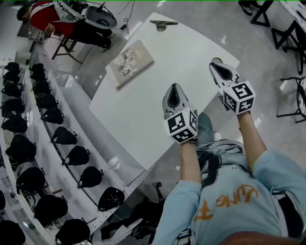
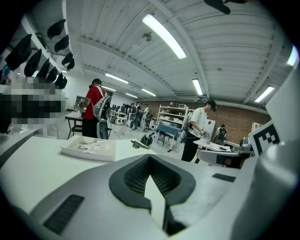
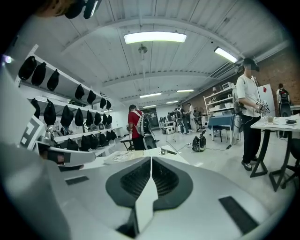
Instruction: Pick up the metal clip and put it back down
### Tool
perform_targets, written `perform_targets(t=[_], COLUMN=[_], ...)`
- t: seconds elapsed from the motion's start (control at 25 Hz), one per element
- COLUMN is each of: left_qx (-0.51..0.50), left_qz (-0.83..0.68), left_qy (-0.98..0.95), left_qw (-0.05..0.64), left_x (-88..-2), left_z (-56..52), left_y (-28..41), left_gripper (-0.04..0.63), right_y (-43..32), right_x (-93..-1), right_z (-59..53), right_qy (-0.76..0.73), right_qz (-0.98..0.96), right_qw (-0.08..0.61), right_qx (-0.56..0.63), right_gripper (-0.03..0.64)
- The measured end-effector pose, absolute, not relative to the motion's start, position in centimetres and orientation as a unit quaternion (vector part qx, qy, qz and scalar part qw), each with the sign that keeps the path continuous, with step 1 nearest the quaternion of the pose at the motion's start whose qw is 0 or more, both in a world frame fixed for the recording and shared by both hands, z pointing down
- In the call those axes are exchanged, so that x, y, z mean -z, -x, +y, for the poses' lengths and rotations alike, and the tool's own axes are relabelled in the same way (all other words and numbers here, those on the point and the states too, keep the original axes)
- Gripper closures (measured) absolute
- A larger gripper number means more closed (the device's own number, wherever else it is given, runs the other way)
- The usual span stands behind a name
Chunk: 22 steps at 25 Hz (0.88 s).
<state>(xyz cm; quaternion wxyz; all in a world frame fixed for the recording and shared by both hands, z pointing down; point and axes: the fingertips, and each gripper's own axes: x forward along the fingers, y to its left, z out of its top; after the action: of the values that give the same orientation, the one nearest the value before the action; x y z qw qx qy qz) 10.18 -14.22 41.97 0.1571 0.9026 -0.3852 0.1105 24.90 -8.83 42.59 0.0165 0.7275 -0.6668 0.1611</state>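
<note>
The metal clip (image 1: 163,23) lies at the far edge of the white table (image 1: 143,110), well away from both grippers. It also shows small in the left gripper view, clip (image 2: 140,144), and in the right gripper view, clip (image 3: 167,151). My left gripper (image 1: 174,87) hovers over the table's near right part, jaws closed with nothing between them (image 2: 150,157). Over the table's right edge, my right gripper (image 1: 214,64) is also shut and empty (image 3: 151,159).
A thin booklet (image 1: 131,61) lies on the table's far left part. Shelves of black bags (image 1: 43,119) run along the left. A person in red (image 1: 45,14) sits beyond the table. Black table frames (image 1: 287,33) stand at the right.
</note>
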Motion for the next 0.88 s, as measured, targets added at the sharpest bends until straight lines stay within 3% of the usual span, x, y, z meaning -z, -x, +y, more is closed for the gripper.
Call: perform_targets(t=[0.88], left_qx=[-0.111], left_qz=[-0.407], left_qy=[-0.878], left_qw=[0.228], left_x=[-47.5], left_z=[-25.6], left_y=[-12.9], left_gripper=[0.586], right_y=[-26.6], right_x=[-48.1], right_z=[-22.1], right_qy=[-0.688], right_qz=[-0.695], right_qw=[0.1], right_qx=[-0.183], right_gripper=[0.586])
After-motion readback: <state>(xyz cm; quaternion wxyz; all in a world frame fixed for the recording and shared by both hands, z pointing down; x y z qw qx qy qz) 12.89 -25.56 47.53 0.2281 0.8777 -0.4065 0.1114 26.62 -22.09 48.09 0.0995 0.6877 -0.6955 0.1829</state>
